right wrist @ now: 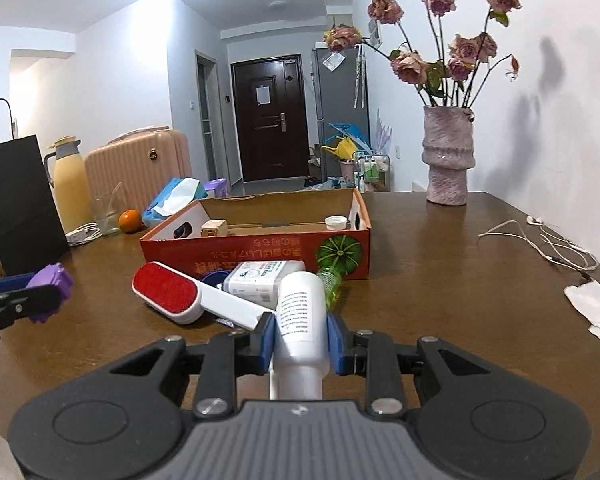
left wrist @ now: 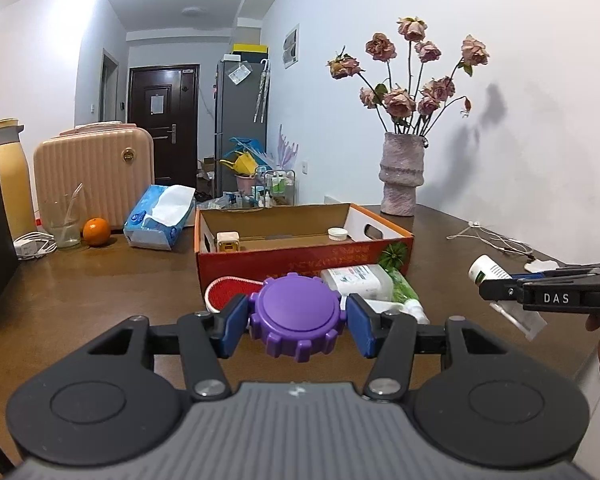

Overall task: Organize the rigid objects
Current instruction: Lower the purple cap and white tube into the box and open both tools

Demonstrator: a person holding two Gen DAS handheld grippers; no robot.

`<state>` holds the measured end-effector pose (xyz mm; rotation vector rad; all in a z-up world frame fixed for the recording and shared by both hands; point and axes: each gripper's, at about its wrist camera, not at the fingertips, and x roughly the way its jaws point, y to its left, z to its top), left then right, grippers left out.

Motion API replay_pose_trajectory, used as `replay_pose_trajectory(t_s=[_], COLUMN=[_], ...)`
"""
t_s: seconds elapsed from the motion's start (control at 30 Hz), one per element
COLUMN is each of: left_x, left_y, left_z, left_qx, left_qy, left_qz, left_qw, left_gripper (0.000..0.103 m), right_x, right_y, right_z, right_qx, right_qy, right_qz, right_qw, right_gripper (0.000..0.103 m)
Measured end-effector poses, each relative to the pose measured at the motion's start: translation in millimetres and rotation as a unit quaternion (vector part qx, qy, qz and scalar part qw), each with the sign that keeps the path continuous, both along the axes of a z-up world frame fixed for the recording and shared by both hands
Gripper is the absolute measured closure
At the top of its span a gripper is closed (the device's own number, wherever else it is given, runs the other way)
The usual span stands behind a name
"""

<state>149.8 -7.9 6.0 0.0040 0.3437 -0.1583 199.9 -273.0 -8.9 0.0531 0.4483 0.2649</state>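
My left gripper is shut on a purple gear-shaped lid, held above the brown table in front of the red cardboard box. My right gripper is shut on a white bottle with printed text, its base pointing toward the box. In the right wrist view the left gripper and the purple lid show at the left edge. In the left wrist view the right gripper and white bottle show at the right edge. Inside the box lie a small cream cube and a white cap.
A red lint brush, a white flat bottle and a green bottle lie before the box. A vase of dried roses stands at the back right; earphone cables and a tissue lie right. Tissue pack, orange, glass, suitcase at left.
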Motion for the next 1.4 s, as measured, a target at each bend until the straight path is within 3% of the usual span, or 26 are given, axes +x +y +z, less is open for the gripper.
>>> replay_pose_trajectory(t_s=[0.27, 0.5, 0.63, 0.83, 1.03, 1.17, 1.27, 1.4], left_x=[75.9, 180.4, 254.3, 356.6, 410.3, 442.0, 444.6, 432.4], left_y=[15.4, 28.1, 23.8, 32.3, 9.0, 5.9, 8.1, 23.0], left_z=[20.1, 57.9, 62.4, 23.3, -8.3, -29.8, -35.6, -19.7], left_qx=[-0.012, -0.009, 0.018, 0.010, 0.027, 0.047, 0.064, 0.026], left_qy=[0.001, 0.024, 0.058, 0.170, 0.223, 0.257, 0.248, 0.247], left_qz=[-0.032, -0.059, -0.054, -0.022, -0.031, 0.009, 0.022, 0.029], left_qw=[0.9994, 0.9979, 0.9967, 0.9852, 0.9740, 0.9651, 0.9664, 0.9682], left_gripper=[0.048, 0.048, 0.048, 0.048, 0.048, 0.047, 0.046, 0.041], right_x=[58.7, 159.9, 228.1, 325.5, 396.7, 422.0, 425.1, 417.0], right_y=[18.2, 26.9, 38.3, 55.9, 92.8, 109.9, 116.6, 121.2], right_z=[14.8, 44.5, 53.4, 33.4, -7.7, -28.7, -35.0, -26.3], right_qx=[-0.007, 0.011, 0.000, -0.001, -0.088, -0.139, -0.162, -0.175], right_qy=[-0.004, 0.005, 0.038, 0.115, 0.167, 0.197, 0.196, 0.179], right_qz=[0.038, 0.069, 0.082, 0.070, 0.038, 0.043, 0.042, 0.046], right_qw=[0.999, 0.998, 0.996, 0.991, 0.981, 0.970, 0.966, 0.967], right_gripper=[0.076, 0.076, 0.076, 0.076, 0.076, 0.076, 0.075, 0.058])
